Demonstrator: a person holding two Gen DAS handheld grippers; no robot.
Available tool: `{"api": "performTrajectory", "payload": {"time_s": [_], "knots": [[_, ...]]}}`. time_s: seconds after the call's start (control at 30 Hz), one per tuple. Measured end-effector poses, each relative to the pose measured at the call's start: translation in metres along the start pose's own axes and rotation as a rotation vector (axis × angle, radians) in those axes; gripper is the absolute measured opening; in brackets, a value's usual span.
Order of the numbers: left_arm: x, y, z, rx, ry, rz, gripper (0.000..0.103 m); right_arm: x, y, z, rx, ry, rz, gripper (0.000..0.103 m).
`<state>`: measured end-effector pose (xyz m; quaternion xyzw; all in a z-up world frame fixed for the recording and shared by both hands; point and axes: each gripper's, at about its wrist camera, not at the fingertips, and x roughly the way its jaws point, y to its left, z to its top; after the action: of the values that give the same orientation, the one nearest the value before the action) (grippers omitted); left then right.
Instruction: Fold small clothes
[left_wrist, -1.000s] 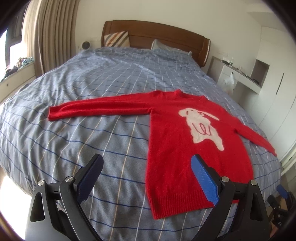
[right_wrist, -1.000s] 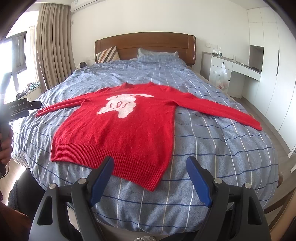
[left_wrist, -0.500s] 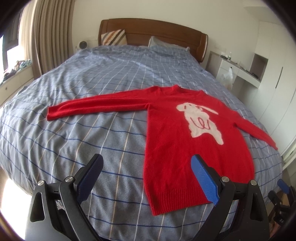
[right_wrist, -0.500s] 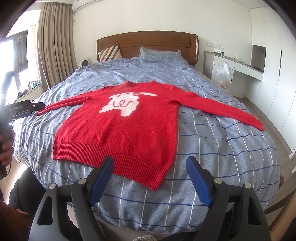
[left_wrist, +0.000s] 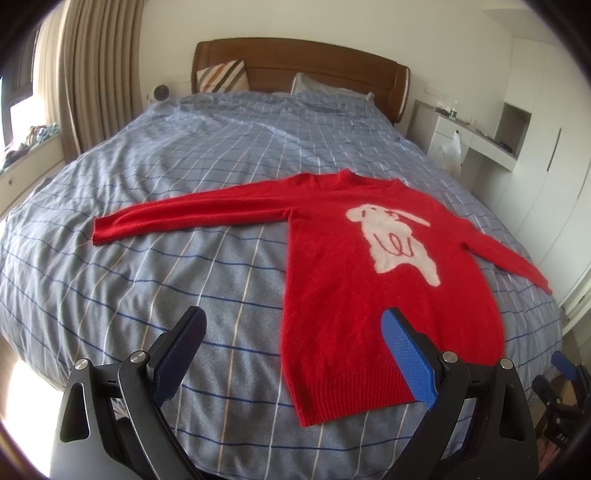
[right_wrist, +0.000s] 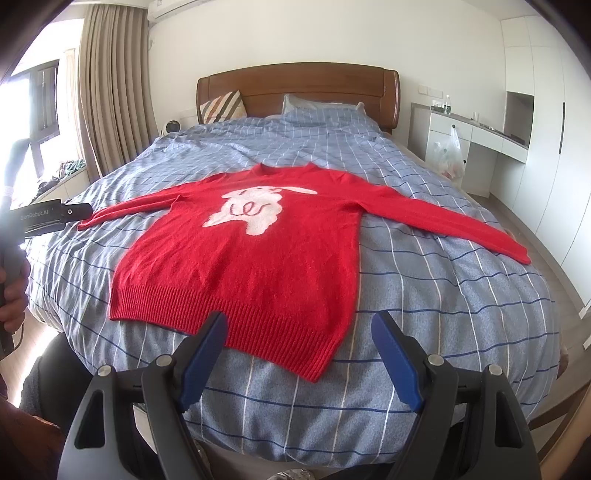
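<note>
A small red sweater (left_wrist: 332, 266) (right_wrist: 251, 258) with a white animal on its chest lies flat, front up, on the bed with both sleeves stretched out sideways. Its ribbed hem (right_wrist: 236, 325) points toward me. My left gripper (left_wrist: 291, 325) hovers open above the near edge of the bed, by the sweater's left hem corner, with nothing between its blue pads. My right gripper (right_wrist: 299, 332) is open too, just in front of the hem's right part, holding nothing. The left tool's body (right_wrist: 44, 218) and the hand on it show at the left of the right wrist view.
The bed (left_wrist: 184, 147) wears a blue-grey checked cover, with pillows (right_wrist: 317, 107) and a wooden headboard (right_wrist: 295, 85) at the far end. Curtains (right_wrist: 110, 92) and a window ledge are to the left. A white desk (right_wrist: 476, 147) with a plastic bag and wardrobes line the right wall.
The views shifted only slightly. The sweater lies as before and both grippers stay open.
</note>
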<state>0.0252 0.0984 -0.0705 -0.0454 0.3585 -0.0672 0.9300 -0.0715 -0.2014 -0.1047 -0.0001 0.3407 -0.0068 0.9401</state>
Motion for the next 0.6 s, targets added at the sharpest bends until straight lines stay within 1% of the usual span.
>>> {"api": "performTrajectory", "payload": {"time_s": [0.6], "knots": [[0.0044,-0.0001,-0.0062,0.004,0.022,0.003,0.096,0.0040,0.0012,-0.0019,0.002,0.018,0.009,0.080]]}}
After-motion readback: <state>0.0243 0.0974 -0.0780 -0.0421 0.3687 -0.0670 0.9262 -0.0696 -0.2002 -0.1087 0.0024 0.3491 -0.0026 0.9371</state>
